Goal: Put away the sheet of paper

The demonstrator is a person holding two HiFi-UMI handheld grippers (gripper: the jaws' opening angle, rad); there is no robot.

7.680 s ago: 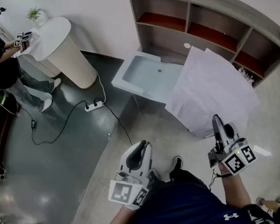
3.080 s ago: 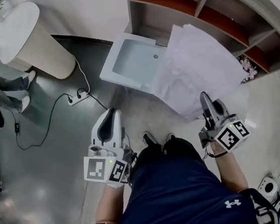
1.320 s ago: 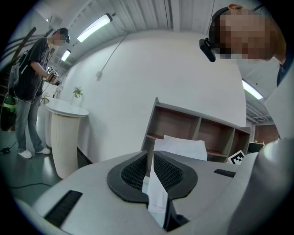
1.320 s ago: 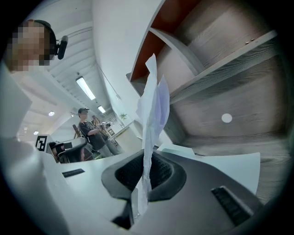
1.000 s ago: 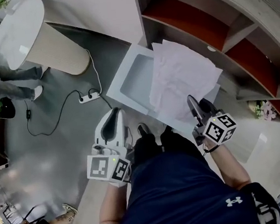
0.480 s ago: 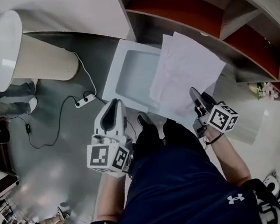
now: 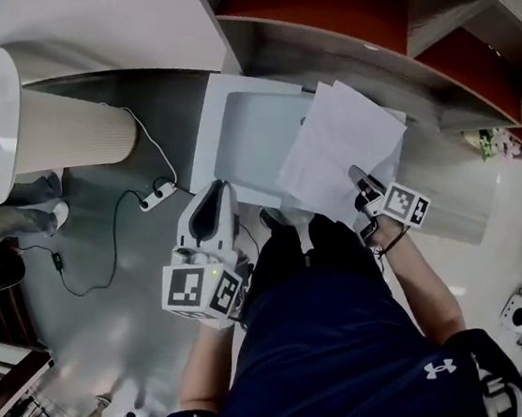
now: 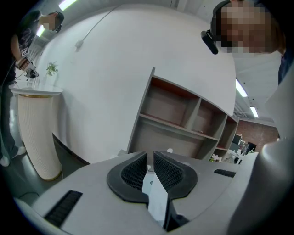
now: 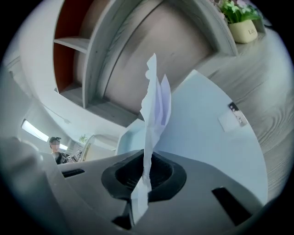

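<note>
A few white sheets of paper [image 7: 342, 141] fan out over the right part of a shallow white tray table [image 7: 230, 112], in front of the wooden shelf unit [image 7: 332, 15]. My right gripper [image 7: 355, 176] is shut on their near edge. In the right gripper view the paper [image 9: 154, 105] stands edge-on out of the pinched pads of the right gripper [image 9: 146, 172], above the pale tray table [image 9: 206, 124]. My left gripper [image 7: 211, 199] hangs left of my legs, shut and holding nothing. In its own view the left gripper [image 8: 150, 167] points at the shelf unit [image 8: 174, 114].
A round white ribbed stand [image 7: 43, 126] stands at the left, with a power strip [image 7: 156, 197] and cable on the dark floor beside it. A person's legs [image 7: 7, 220] show at the far left. A potted plant [image 9: 241, 23] sits right of the shelf unit [image 9: 92, 59].
The right gripper and the paper have come nearer the shelf, and the paper now hangs over the tray's right side. The left gripper stays by my legs.
</note>
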